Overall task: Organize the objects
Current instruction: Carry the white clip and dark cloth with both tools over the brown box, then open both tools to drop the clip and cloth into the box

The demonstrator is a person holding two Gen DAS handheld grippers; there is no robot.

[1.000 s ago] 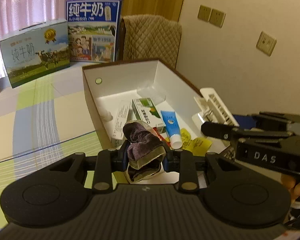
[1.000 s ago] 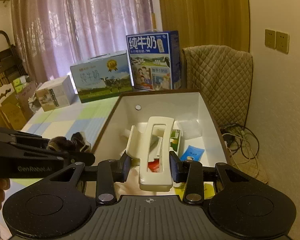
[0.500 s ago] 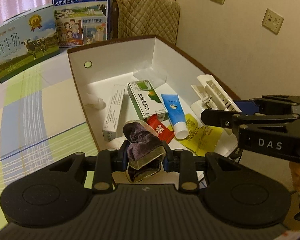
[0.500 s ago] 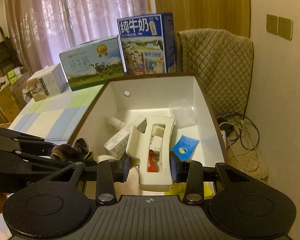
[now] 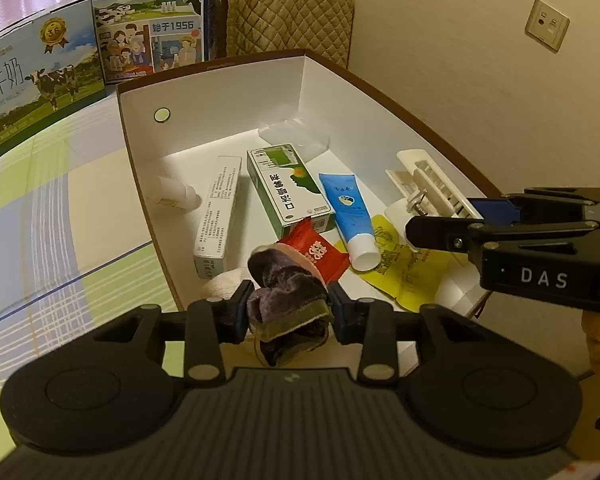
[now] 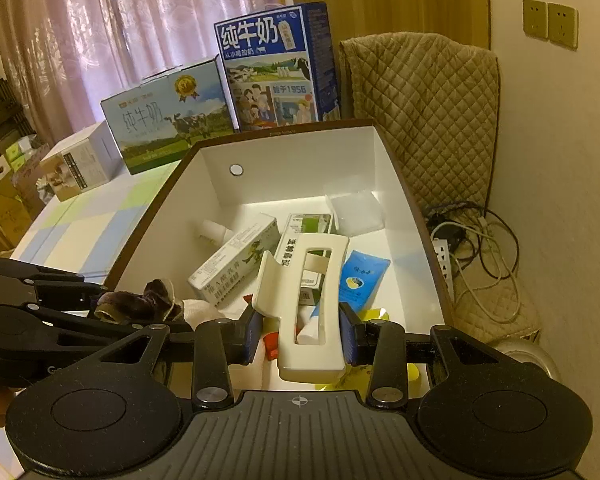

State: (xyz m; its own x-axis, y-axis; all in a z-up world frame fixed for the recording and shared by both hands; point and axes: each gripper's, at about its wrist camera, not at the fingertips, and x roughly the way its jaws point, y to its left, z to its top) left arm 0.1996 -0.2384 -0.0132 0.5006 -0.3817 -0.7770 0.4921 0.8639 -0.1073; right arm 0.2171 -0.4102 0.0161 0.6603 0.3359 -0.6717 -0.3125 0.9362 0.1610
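My left gripper (image 5: 290,306) is shut on a dark purple velvet scrunchie (image 5: 286,290), held over the near edge of a white box with a brown rim (image 5: 220,92). My right gripper (image 6: 302,330) is shut on a large cream hair claw clip (image 6: 306,300), above the near right part of the same box (image 6: 296,160). Inside lie a green medicine carton (image 5: 288,188), a long white carton (image 5: 216,216), a blue tube (image 5: 350,212), a red sachet (image 5: 320,256) and a yellow packet (image 5: 404,268). The right gripper with the clip (image 5: 436,188) shows at the right of the left wrist view.
Two milk cartons (image 6: 168,116) (image 6: 276,68) stand behind the box on a checked tablecloth (image 5: 40,208). A quilted chair back (image 6: 428,104) is at the far right, with a power strip and cables (image 6: 468,240) on the floor. A small white bottle (image 5: 172,192) lies in the box.
Both grippers have moved forward and tipped down over the box, so its contents show larger and lower. Each keeps its hold.
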